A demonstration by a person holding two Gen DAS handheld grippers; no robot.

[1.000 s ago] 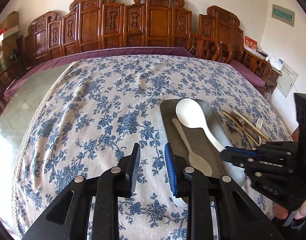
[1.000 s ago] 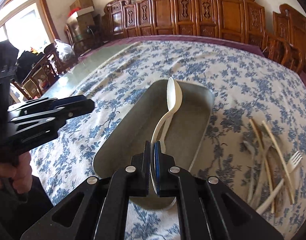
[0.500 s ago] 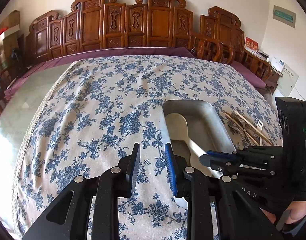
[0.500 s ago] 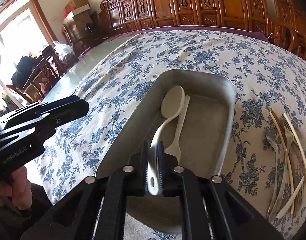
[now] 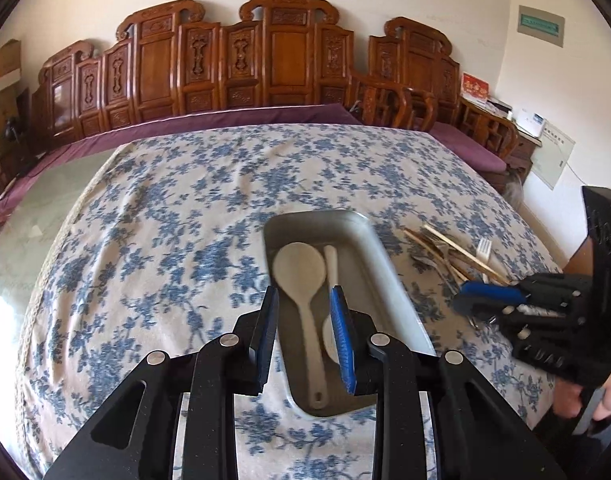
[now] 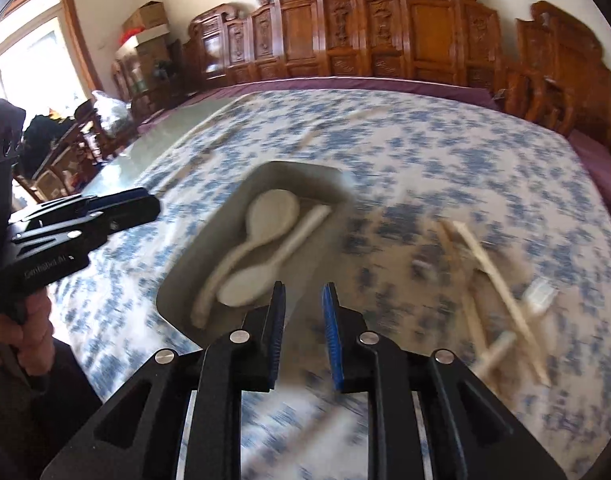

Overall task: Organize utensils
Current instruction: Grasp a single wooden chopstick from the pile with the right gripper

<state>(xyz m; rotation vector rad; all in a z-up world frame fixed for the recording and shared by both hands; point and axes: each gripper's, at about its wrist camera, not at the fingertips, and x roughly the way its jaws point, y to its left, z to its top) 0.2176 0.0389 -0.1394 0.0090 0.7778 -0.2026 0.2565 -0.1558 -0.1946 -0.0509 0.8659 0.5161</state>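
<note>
Both tongs are empty: the right tongs (image 6: pixel 303 336) are opening, nothing between the pads, and the left tongs (image 5: pixel 307 340) stand at a narrow gap, holding nothing. The metal tray (image 5: pixel 389 280) is the landmark. Two white spoons (image 6: pixel 265 232) lie inside it, crossed, bowls at opposite ends. Just to the tray's right, on the flowered cloth of the desk (image 5: pixel 165 220), waits the loose pile of chopsticks and forks (image 5: pixel 457 256).

What could go wrong, I judge: the pile is tangled, so a pinch on one piece may drag or scatter its neighbours, and a hasty sweep across could knock the tray's rim.

The left wrist view shows the right tongs from outside, above the pile, and the spoons sharply. The right wrist view is smeared by motion, but it alone shows the hand (image 6: pixel 25 332) gripping the left tool's handle and the window beyond.
</note>
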